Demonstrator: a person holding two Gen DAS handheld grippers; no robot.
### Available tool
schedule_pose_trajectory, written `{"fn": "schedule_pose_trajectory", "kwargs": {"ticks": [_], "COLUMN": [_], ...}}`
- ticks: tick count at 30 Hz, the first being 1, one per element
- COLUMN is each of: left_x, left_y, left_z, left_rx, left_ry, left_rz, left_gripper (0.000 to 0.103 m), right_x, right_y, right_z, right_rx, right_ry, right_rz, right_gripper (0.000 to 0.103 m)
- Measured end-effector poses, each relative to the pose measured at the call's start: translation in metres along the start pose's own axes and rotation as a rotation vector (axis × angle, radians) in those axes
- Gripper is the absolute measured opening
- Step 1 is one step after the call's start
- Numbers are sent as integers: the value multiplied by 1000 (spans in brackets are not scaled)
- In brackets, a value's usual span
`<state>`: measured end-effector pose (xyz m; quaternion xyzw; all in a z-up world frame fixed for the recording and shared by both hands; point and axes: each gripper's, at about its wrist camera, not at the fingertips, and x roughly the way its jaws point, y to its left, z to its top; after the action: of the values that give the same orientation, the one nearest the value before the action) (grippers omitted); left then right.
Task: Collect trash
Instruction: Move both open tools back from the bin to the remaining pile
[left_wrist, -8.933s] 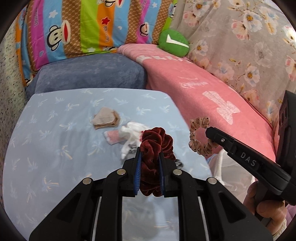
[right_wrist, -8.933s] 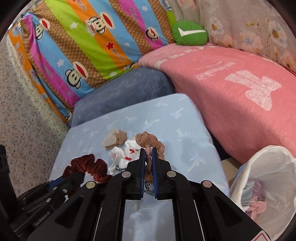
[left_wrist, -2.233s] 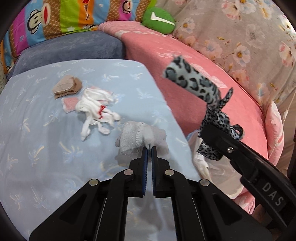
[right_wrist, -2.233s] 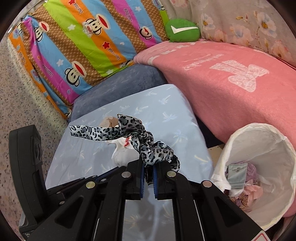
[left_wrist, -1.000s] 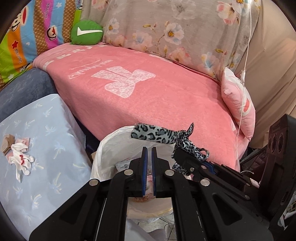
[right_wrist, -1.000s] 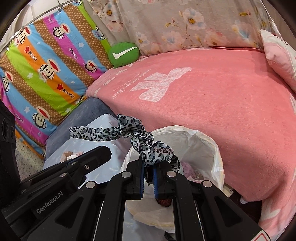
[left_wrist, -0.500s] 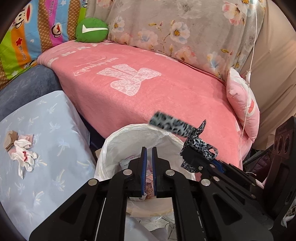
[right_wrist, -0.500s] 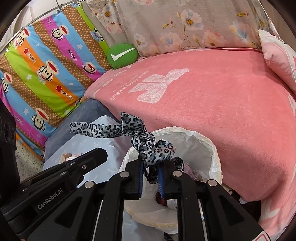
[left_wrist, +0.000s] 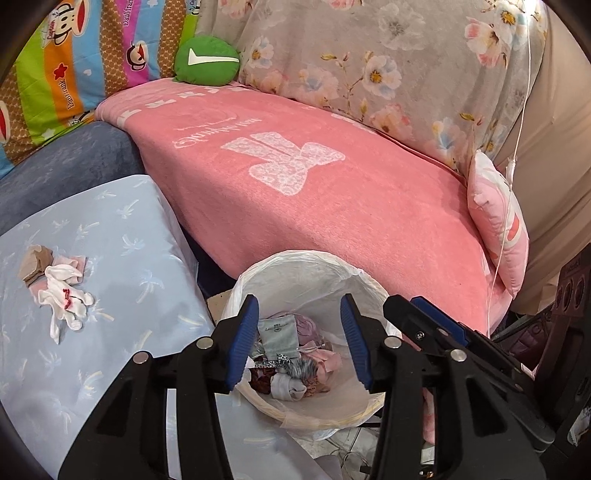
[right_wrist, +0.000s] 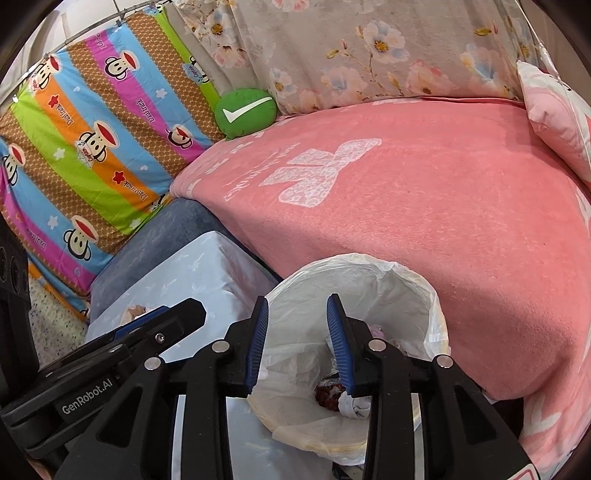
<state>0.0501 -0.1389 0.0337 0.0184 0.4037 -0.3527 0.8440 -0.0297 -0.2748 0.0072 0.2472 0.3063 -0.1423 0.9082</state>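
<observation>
Both tools over the bin (left_wrist: 306, 266), just been opening, now spread, nothing between the pads. Left tool (left_wrist: 299, 339), right tool (right_wrist: 297, 343). Remaining trash: glove (left_wrist: 62, 295) and brown wad (left_wrist: 35, 260), touching, on the blue counter (left_wrist: 122, 229), up-left of the left tool. Glove's long axis runs roughly toward the camera. Left tool nearer, likely takes it.

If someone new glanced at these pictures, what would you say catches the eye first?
Probably the white-lined trash bin at centre, holding mixed fabric scraps, with the left gripper and the right gripper open and empty above it, jaws just opened. Next the broad pink blanket behind it, then the white glove on the pale blue cloth at left.
</observation>
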Motion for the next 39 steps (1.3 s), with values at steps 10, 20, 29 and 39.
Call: {"fn": "schedule_pose_trajectory", "kwargs": {"ticks": [10,20,29,39], "left_x": [-5,-12,-21,-28], "left_y": [17,51,87,126], "left_z": [-3,-10,-18,-27], "left_rx": [-30,-91,-154,-225], "left_ry": [-5,-2,0,-1], "left_rz": [18,54,95,133], "left_gripper": [44,44,44,50], "right_x": [5,17,29,47], "right_y": [10,36,68,100], "right_z": [-3,-9,-20,-36], "right_rx": [-26,-77,-133,-193], "right_ry": [14,46,84,132], "right_rz": [7,36,65,87], "right_gripper": [33,33,33,33]}}
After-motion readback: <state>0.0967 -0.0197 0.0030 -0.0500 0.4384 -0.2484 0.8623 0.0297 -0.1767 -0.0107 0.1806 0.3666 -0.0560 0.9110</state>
